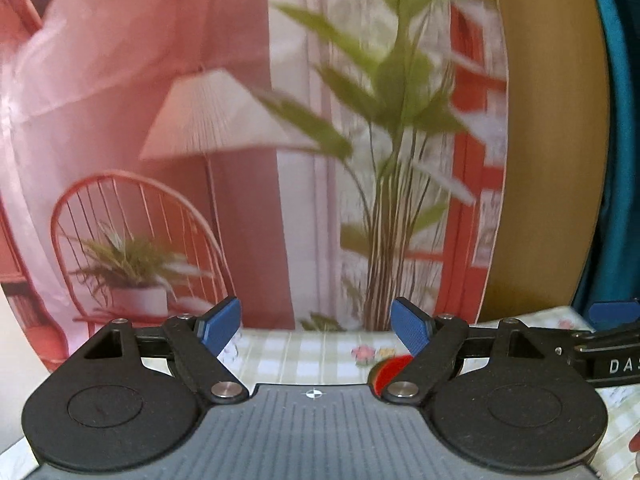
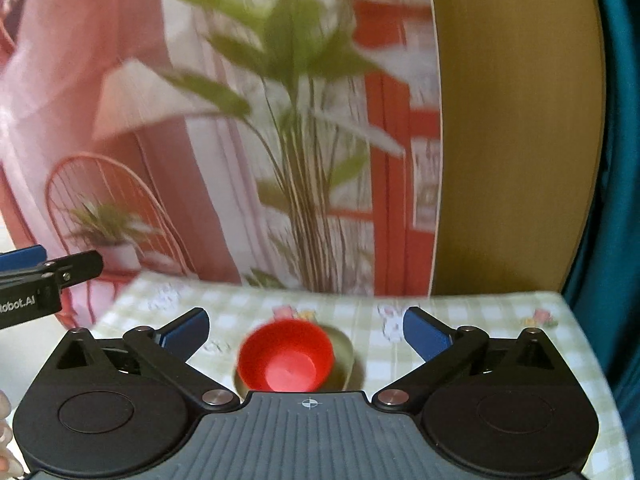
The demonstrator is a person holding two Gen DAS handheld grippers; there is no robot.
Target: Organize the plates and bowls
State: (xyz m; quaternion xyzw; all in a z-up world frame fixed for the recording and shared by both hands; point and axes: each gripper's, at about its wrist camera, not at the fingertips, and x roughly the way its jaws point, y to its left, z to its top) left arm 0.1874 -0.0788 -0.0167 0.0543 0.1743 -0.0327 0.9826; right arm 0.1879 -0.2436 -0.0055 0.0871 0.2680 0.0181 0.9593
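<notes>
A red bowl (image 2: 286,355) sits inside a pale green bowl (image 2: 343,354) on the green checked tablecloth (image 2: 480,320), just in front of my right gripper (image 2: 306,334), which is open and empty. My left gripper (image 1: 316,326) is open and empty above the table's far edge. A sliver of the red bowl (image 1: 390,370) shows by its right finger. The right gripper's blue fingertip (image 1: 612,311) shows at the right edge of the left wrist view. The left gripper's side (image 2: 48,270) shows at the left of the right wrist view.
A printed backdrop (image 1: 200,140) with a lamp, chair and plants hangs right behind the table. A tan board (image 2: 516,140) and a teal curtain (image 2: 616,160) stand at the right. The table's right edge (image 2: 584,352) lies close to the right gripper.
</notes>
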